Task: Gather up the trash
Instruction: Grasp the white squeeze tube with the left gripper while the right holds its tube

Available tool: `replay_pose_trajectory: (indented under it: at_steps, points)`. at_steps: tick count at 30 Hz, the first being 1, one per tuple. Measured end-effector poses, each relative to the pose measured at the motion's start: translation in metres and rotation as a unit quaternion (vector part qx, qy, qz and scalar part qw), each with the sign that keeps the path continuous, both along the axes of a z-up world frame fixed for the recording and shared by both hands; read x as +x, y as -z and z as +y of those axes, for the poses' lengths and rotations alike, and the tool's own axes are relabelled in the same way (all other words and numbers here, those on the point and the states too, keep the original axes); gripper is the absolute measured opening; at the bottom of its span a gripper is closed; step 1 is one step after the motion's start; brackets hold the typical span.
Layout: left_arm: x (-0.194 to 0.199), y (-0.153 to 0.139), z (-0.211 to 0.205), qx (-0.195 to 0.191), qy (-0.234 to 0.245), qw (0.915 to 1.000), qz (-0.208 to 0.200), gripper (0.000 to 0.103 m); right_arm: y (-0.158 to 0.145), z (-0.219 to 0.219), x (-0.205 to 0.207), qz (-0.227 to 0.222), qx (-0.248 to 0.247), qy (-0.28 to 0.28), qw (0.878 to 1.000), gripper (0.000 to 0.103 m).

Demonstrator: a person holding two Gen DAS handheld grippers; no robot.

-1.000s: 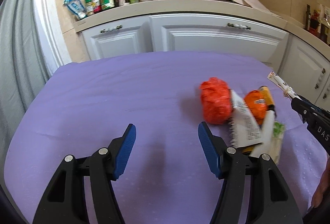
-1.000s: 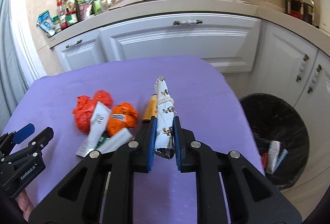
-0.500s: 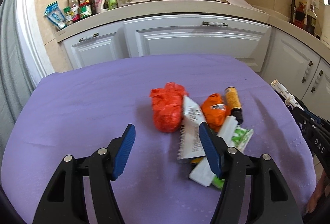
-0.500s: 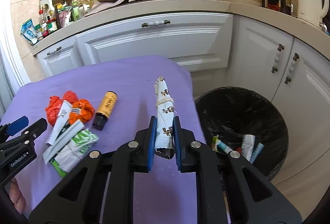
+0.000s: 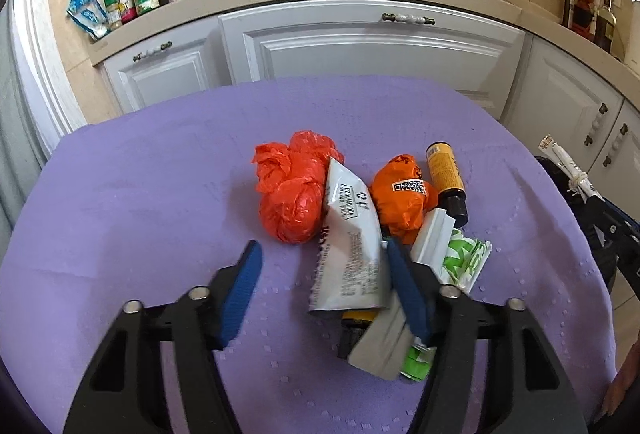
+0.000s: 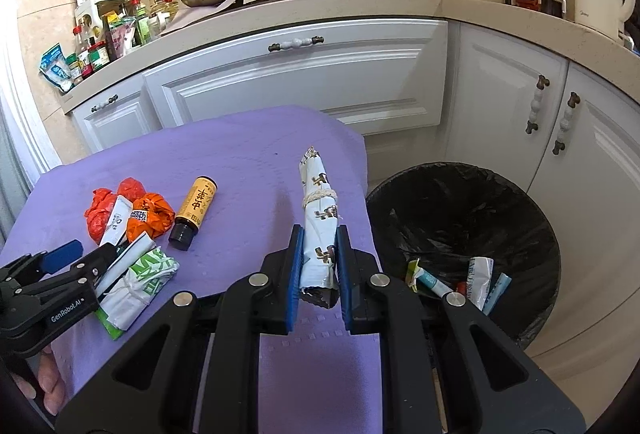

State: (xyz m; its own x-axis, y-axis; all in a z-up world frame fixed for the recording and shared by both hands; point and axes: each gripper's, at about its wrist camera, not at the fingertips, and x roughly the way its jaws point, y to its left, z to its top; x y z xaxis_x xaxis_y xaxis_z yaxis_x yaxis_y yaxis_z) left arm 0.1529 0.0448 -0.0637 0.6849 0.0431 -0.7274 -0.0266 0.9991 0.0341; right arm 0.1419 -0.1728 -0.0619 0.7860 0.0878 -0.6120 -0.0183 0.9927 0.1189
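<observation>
We hold the right gripper (image 6: 318, 270) tilted downward over the near right corner of the purple tablecloth (image 6: 248, 162), its blue pads clamped on a rolled white wrapper (image 6: 318, 210) tied with string. The roll sticks out forward past the fingertips and ends just short of the cloth's far edge. To its right and lower stands the black-lined trash bin (image 6: 472, 202), with a few discarded packets (image 6: 480, 276) lying at its bottom.

We hold the left gripper (image 5: 322, 276) pitched down over the pile of rubbish. Its jaws are closing, and a flattened white tube (image 5: 350, 242) lies between them, close against the right pad, though we cannot tell whether either pad presses on it yet. Beyond the tube sits a crumpled red bag (image 5: 294, 190); an orange bag (image 5: 402, 200) with a printed label lies to its right, and a small yellow bottle (image 5: 446, 178) with a dark cap lies beside that. A green-and-white packet (image 5: 466, 260) and a white strip lie under the right finger, which covers part of them.

In the right view the left gripper's tips hide the near end of the tube. A fingertip of our left hand (image 6: 48, 392) shows at the bottom edge; the rest is cut off.
</observation>
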Motion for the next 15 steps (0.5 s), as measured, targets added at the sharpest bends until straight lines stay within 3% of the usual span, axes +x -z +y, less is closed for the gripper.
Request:
replay_pose_trajectory:
  at_steps: [5, 8, 15]
  points:
    - [-0.002, -0.001, -0.002, -0.014, 0.016, 0.9998, -0.002, 0.024, 0.0, 0.0, 0.0, -0.001, -0.001, 0.001, 1.0, 0.016]
    - [-0.004, -0.001, -0.002, -0.019, 0.021, 0.9996, -0.003, 0.014, 0.0, 0.0, 0.0, -0.001, -0.003, 0.001, 1.0, 0.016]
    - [-0.011, -0.007, 0.005, -0.034, 0.022, 0.9991, -0.014, 0.01, 0.0, -0.001, 0.0, -0.003, -0.005, 0.002, 1.0, 0.016]
